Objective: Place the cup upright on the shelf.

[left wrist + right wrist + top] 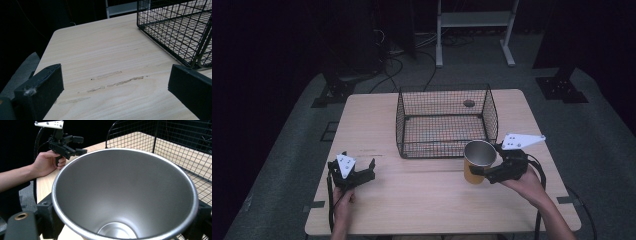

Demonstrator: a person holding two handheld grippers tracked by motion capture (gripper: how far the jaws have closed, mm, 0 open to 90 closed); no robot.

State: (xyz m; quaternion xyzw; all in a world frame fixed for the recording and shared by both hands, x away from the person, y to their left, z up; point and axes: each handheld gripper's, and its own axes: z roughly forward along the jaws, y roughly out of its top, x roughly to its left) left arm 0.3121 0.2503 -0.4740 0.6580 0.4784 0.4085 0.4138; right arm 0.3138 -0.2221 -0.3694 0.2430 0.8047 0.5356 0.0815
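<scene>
Cup (pixel 125 195) empty, upright, clamped in right gripper (pixel 492 167) jaws | left gripper (pixel 362 172) jaws apart | basket (pixel 447 120) beside cup

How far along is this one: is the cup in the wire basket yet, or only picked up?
Done: the right hand-held gripper is shut on the metal cup, upright and just in front of the wire basket. In hand: it holds the cup near the basket's front right corner. Left: the cup is not yet inside, presumably the next step; the basket looks empty. The left hand-held gripper is open on the table, idle.
</scene>
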